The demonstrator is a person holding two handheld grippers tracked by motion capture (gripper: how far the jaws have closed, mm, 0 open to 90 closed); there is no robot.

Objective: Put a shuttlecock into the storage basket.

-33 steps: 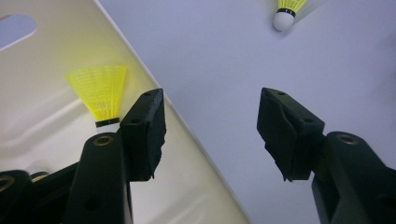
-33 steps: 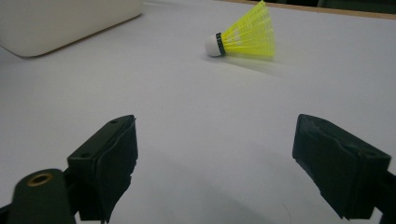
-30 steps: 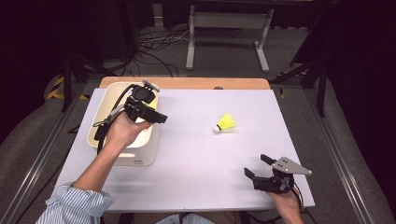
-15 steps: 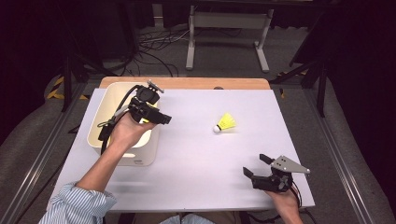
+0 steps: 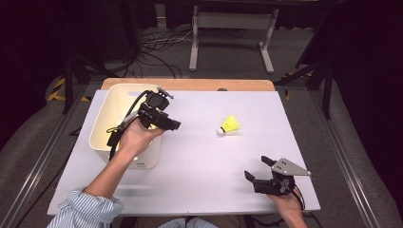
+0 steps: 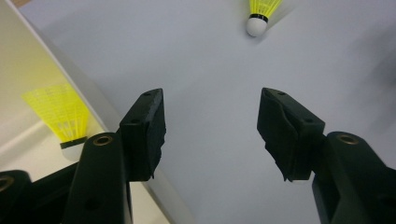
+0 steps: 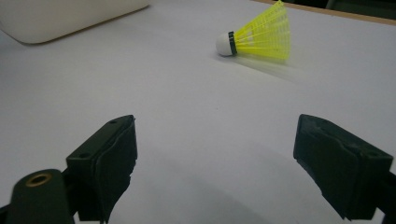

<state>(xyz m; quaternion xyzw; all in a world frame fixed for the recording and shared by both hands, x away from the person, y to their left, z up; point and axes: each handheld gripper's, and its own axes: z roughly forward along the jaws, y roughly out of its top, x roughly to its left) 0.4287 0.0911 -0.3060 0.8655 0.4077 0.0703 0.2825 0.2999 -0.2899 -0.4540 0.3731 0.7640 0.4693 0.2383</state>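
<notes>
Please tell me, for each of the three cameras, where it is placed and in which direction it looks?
High view: above the person's side, looking forward and down on the table; both forearms, left gripper over the bin, right gripper.
Left gripper view: along its open jaws, from the bin's edge toward the table.
Right gripper view: low over the table, along its open jaws.
All three share the shuttlecock on the table.

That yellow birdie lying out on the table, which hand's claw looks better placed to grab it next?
Probably the left. The left claw is open, empty, pointing toward the shuttlecock and nearer it. The right claw, also open, sits back by the table's near edge.
</notes>
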